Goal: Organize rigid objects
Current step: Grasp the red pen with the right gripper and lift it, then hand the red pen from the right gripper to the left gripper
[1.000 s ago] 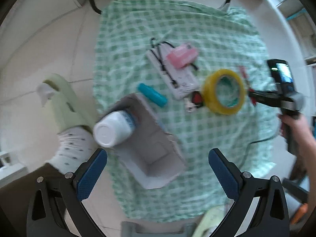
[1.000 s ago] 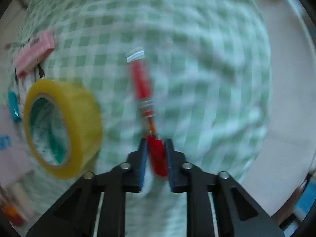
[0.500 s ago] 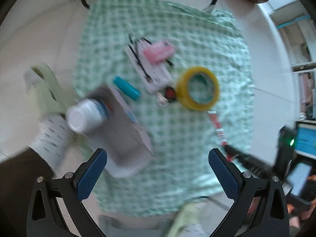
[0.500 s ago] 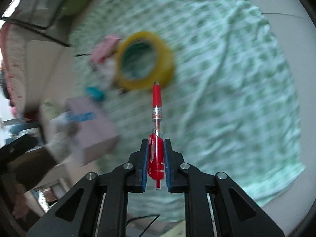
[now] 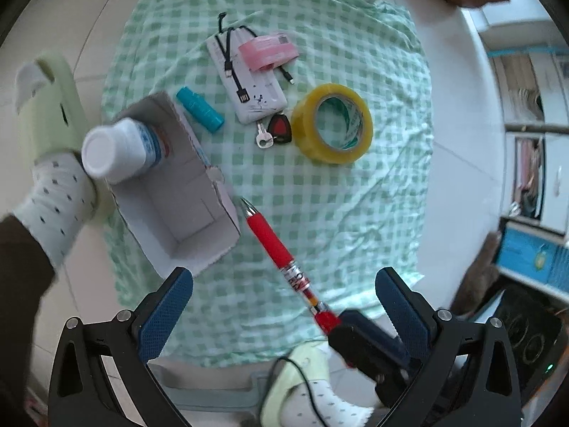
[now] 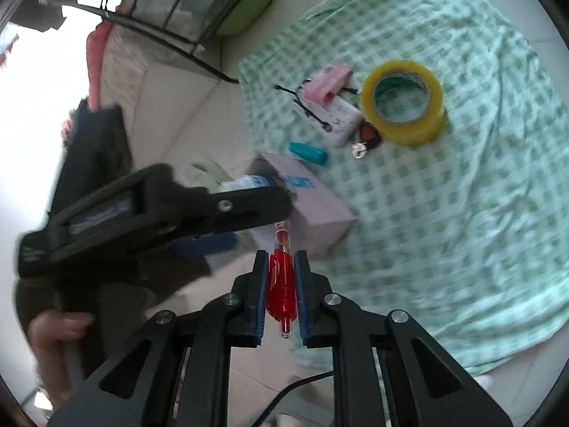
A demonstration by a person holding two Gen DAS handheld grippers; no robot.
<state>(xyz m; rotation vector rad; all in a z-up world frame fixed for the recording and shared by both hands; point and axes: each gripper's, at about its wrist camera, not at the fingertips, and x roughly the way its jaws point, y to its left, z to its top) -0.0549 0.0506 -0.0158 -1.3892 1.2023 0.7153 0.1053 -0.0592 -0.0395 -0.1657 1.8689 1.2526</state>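
The right gripper [image 6: 280, 293] is clamped on the red pen [image 5: 275, 245], which has been carried from beside the yellow tape roll [image 5: 332, 122] to just beside the open cardboard box [image 5: 177, 192]; dropping in seems next. The left gripper [image 5: 282, 315] is held wide, empty.

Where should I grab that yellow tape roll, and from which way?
Come from above with the empty left gripper. The yellow tape roll lies flat on the checked cloth with its hole facing up, so one finger can probably drop inside and one outside, pinching its right wall, away from the key.
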